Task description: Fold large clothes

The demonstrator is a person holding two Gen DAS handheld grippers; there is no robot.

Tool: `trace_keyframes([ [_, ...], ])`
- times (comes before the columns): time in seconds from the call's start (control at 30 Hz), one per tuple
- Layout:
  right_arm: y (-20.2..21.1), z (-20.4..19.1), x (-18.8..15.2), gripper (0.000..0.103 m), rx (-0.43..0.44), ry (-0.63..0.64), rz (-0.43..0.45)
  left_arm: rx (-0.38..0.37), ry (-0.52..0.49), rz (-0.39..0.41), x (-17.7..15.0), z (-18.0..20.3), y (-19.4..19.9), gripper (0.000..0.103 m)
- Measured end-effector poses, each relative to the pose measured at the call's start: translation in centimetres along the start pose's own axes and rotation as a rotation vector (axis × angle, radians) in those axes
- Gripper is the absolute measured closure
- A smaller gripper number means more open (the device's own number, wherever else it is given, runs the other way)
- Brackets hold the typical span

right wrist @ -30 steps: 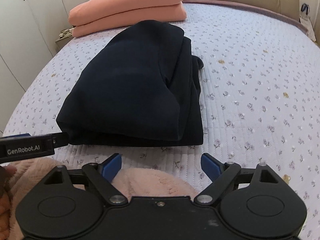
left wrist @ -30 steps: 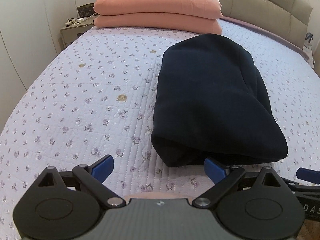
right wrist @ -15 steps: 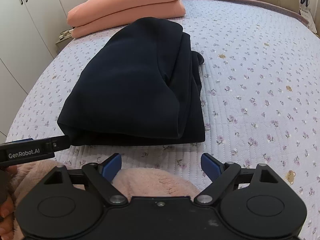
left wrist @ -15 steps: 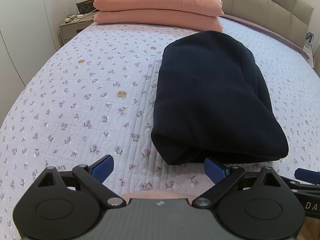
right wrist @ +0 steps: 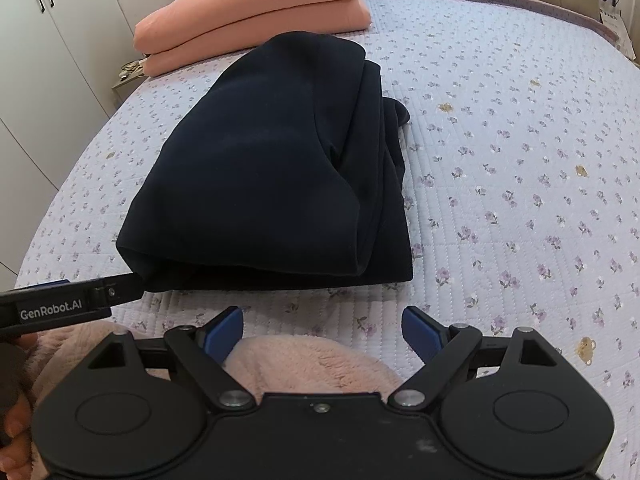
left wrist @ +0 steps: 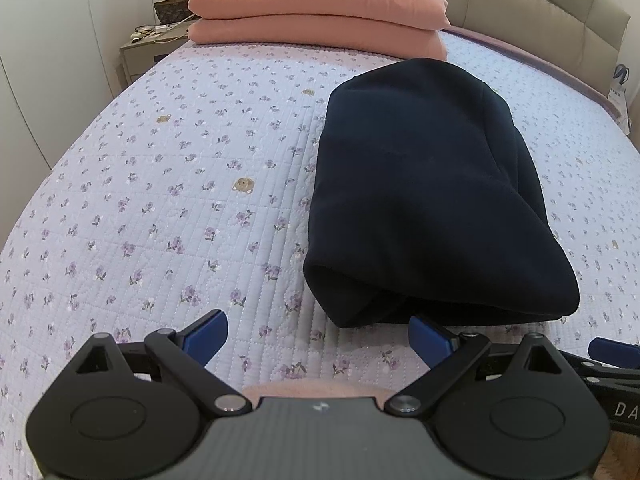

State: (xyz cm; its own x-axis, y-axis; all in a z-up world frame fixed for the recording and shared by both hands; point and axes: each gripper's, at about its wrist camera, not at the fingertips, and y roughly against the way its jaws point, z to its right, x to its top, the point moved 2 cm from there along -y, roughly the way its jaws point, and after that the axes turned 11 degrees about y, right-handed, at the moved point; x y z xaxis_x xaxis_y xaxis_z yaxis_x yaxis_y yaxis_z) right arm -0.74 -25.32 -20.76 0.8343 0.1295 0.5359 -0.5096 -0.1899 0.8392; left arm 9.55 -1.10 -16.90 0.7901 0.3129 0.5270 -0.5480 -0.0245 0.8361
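A dark navy garment [left wrist: 424,196] lies folded into a thick bundle on the flowered bedspread [left wrist: 168,184]; the right wrist view shows the same garment [right wrist: 272,176] with layered edges along its right side. My left gripper [left wrist: 318,334] is open and empty, just short of the bundle's near left corner. Open and empty too, my right gripper [right wrist: 322,326] hovers in front of the bundle's near edge, over a pink fuzzy sleeve [right wrist: 304,364]. The left gripper's finger [right wrist: 80,300] reaches in from the left beside the bundle's corner.
Two stacked salmon pillows [left wrist: 316,12] lie at the head of the bed against a beige padded headboard [left wrist: 540,12]. A nightstand [left wrist: 148,46] with cables stands at the far left. White wardrobe doors [right wrist: 60,40] line the left wall. A bag [right wrist: 610,12] is at the far right.
Both grippers have drawn back slightly and risen; the bundle looks a little farther off. The garment has not moved and both grippers stayed open.
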Motion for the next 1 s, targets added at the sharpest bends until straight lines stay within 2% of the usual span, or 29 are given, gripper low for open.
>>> trace_keyframes([
  [1.0, -0.06, 0.03, -0.02, 0.001, 0.002, 0.000, -0.001, 0.004, -0.021, -0.014, -0.02, 0.14, -0.33, 0.004],
])
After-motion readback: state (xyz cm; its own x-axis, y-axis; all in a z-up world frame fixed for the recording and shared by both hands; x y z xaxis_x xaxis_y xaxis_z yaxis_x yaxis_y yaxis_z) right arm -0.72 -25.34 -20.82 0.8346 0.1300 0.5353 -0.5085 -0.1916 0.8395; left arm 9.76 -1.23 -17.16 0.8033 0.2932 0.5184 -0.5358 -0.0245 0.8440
